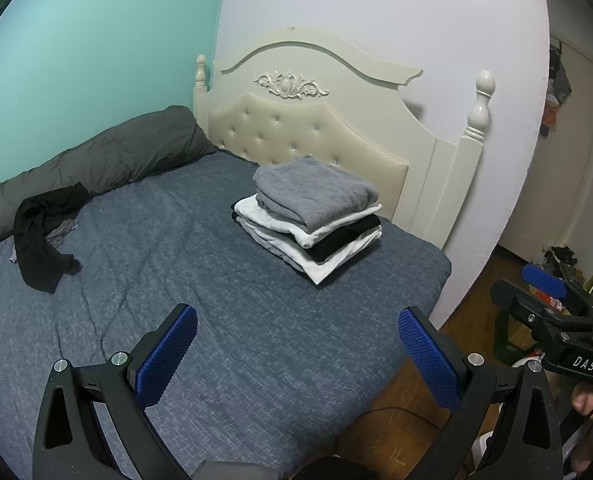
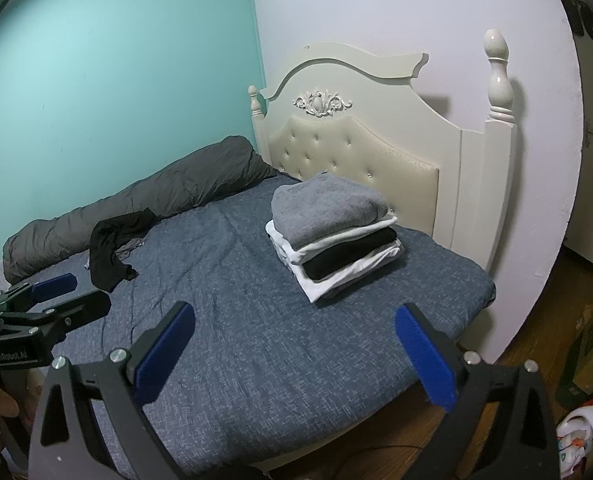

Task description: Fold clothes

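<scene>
Two grippers hung over the near edge of the bed (image 1: 224, 320), both with jaws spread wide and nothing between the blue pads. Left gripper (image 1: 296, 356) and right gripper (image 2: 294, 354) sat side by side, each pointed down toward the blue-grey bedcover.

Folded stack (image 1: 316, 220) lay on the bed just in front of the cream headboard (image 1: 308, 128), toward its right post. Grey garment on top, then white, black and white layers beneath; edges roughly squared.

One unfolded black garment (image 1: 44, 240) lay crumpled on the bed well away from the headboard, along the far side by the teal wall, touching the rolled grey duvet (image 1: 108, 156). A smaller greyish piece showed under it; what it was could not be told.
</scene>
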Demonstrator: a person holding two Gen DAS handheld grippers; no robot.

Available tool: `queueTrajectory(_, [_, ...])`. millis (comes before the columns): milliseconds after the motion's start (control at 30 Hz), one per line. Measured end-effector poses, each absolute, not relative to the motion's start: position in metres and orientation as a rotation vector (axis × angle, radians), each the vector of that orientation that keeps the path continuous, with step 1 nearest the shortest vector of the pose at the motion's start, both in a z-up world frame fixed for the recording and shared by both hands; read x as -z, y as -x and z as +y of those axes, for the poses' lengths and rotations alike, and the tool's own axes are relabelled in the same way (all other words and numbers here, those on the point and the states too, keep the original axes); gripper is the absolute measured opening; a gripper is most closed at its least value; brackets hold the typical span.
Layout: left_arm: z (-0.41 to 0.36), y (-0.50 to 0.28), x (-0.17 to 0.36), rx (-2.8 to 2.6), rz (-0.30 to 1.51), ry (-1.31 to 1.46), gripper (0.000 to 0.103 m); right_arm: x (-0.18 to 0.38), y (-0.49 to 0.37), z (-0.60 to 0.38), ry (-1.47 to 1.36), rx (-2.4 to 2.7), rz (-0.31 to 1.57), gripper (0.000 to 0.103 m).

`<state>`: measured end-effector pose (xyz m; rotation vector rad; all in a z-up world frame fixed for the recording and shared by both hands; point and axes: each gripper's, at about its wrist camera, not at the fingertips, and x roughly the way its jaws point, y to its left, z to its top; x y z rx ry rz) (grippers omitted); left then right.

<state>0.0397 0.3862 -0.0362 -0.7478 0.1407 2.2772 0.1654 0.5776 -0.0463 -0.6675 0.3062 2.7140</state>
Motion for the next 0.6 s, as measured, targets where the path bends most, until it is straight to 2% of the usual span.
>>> queueTrajectory(600, [0.3822,-0.0387,0.0364,-2.275,0.134,0.742,0.103,0.0493,-0.1648,0.5763,0.677,-2.711,0.309,0.101])
